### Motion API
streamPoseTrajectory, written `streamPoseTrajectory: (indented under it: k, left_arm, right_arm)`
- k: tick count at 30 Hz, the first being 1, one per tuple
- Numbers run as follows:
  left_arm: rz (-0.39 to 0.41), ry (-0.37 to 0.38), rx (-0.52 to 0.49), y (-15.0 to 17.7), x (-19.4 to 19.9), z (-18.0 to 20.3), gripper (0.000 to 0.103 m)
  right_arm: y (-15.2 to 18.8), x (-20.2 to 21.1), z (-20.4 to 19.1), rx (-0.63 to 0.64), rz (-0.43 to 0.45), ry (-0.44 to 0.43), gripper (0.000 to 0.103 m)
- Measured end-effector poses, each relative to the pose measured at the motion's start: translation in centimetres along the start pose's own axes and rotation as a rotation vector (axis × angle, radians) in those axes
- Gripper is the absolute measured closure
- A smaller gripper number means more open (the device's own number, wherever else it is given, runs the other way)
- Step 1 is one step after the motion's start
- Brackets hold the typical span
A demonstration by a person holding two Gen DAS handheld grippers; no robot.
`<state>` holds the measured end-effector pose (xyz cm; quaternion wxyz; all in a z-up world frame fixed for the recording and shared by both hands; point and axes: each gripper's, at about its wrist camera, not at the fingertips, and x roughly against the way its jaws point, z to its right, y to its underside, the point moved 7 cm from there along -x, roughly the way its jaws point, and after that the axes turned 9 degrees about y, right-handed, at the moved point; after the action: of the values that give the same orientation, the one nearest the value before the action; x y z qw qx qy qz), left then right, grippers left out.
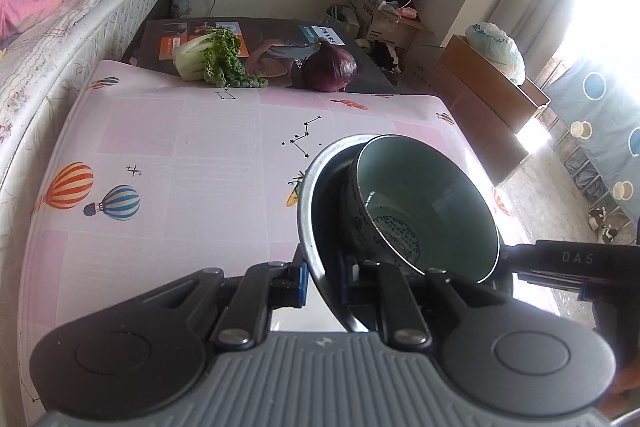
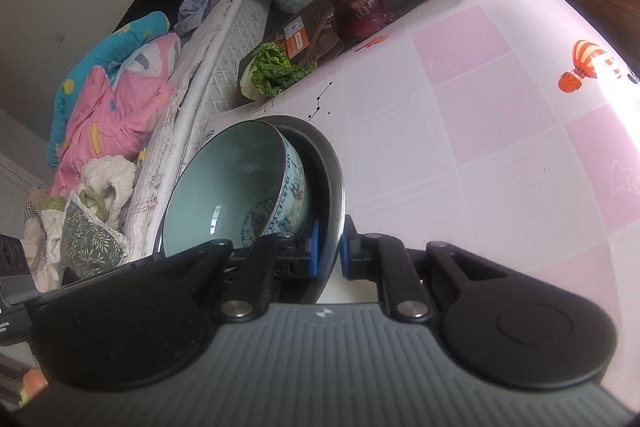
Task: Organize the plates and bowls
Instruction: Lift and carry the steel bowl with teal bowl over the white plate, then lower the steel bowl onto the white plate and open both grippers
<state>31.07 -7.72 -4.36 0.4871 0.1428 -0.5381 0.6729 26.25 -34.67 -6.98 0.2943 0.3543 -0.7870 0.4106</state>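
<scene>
In the left wrist view we count one round dark plate with a metallic rim [image 1: 316, 187] and one glazed pale-green ceramic bowl [image 1: 424, 203], patterned blue outside, resting tilted in it. Our left gripper [image 1: 324, 283] is clenched on the plate rim, above the smooth pink balloon-print tablecloth [image 1: 180, 147]. One leafy green cabbage [image 1: 212, 57] and one glossy red onion [image 1: 330, 69] lie on a flat printed box [image 1: 264, 47].

In the right wrist view our right gripper [image 2: 330, 251] is clenched on the same plate's opposite rim, blue pads [image 2: 316, 247] pressing it.
</scene>
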Motion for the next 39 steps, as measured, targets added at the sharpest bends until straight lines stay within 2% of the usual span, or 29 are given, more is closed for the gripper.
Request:
streamPoseTrajectory:
  k: [6, 11, 17, 28, 30, 35, 37, 38, 39]
  left_arm:
    - [-0.034, -0.013, 0.009, 4.4, 1.3, -0.7, 0.088]
    - [-0.051, -0.021, 0.021, 6.8, 1.5, -1.3, 0.088]
    - [-0.081, -0.033, 0.021, 8.4, 0.7, -1.8, 0.086]
    - [-0.071, -0.039, -0.065, 9.1, 0.0, -1.0, 0.083]
    - [-0.044, -0.054, -0.084, 8.9, 0.5, -0.8, 0.082]
    - [0.045, -0.104, -0.132, 7.8, 2.7, -0.4, 0.056]
    - [0.068, -0.110, -0.135, 7.6, 3.5, -0.4, 0.053]
    - [0.077, -0.111, -0.133, 7.6, 4.0, -0.4, 0.049]
    - [0.085, -0.112, -0.132, 7.6, 4.4, -0.4, 0.048]
  right_arm:
    - [5.4, 0.8, 0.2, -0.003, -0.038, 0.007, 0.092]
    - [8.1, 0.6, 0.6, 0.008, -0.065, 0.019, 0.092]
    - [9.0, -0.2, 1.1, 0.021, -0.071, 0.045, 0.092]
    - [8.0, -0.9, 1.9, 0.014, -0.009, 0.078, 0.091]
    - [7.7, -0.9, 2.0, -0.002, -0.005, 0.066, 0.090]
    - [6.9, 0.3, 2.7, -0.051, 0.034, 0.038, 0.082]
    - [6.6, 1.0, 3.0, -0.067, 0.057, 0.033, 0.067]
    - [6.6, 1.5, 3.2, -0.069, 0.076, 0.037, 0.056]
    - [6.5, 2.1, 3.3, -0.067, 0.093, 0.039, 0.054]
